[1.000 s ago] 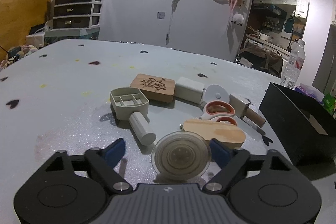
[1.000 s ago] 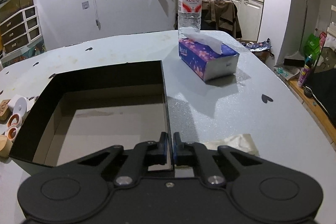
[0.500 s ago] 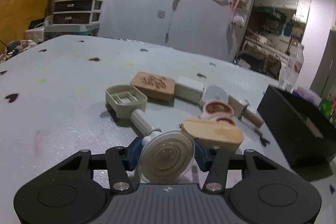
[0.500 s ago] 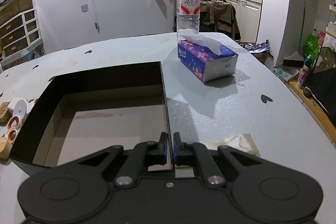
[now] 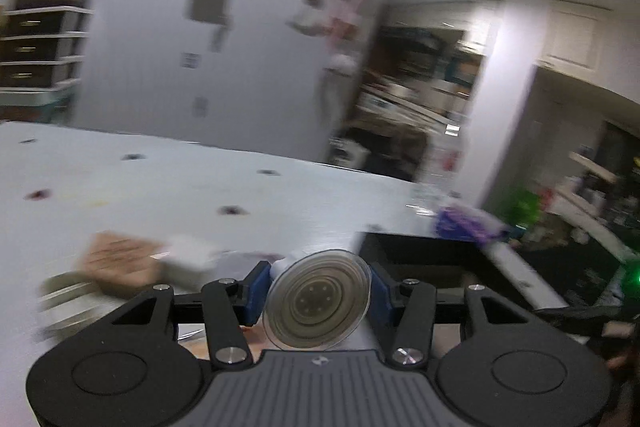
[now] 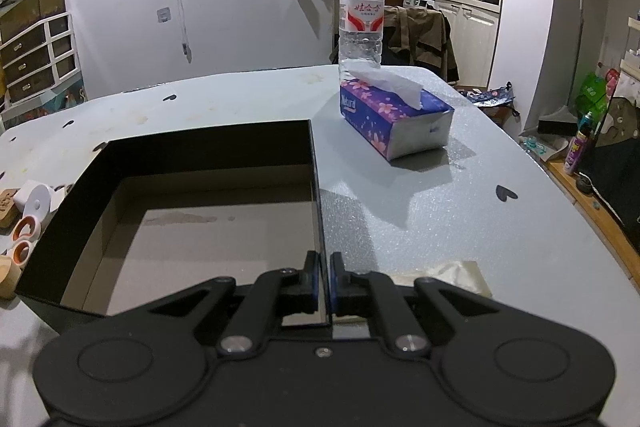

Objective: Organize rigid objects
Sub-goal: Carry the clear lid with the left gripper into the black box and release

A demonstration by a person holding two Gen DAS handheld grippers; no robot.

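My left gripper is shut on a clear round disc and holds it lifted above the table, facing the black box ahead to the right. The view is blurred. A wooden block and a white block lie behind on the left. My right gripper is shut on the right wall of the open black box, which is empty inside. White tape rolls and orange-ringed rolls lie left of the box.
A purple tissue box and a water bottle stand behind the black box on the grey table. A crumpled clear wrapper lies by my right gripper. The table's right edge is close.
My left gripper closed on the clear disc, lifted it and swung right toward the black box. My right gripper stays shut on the box wall.
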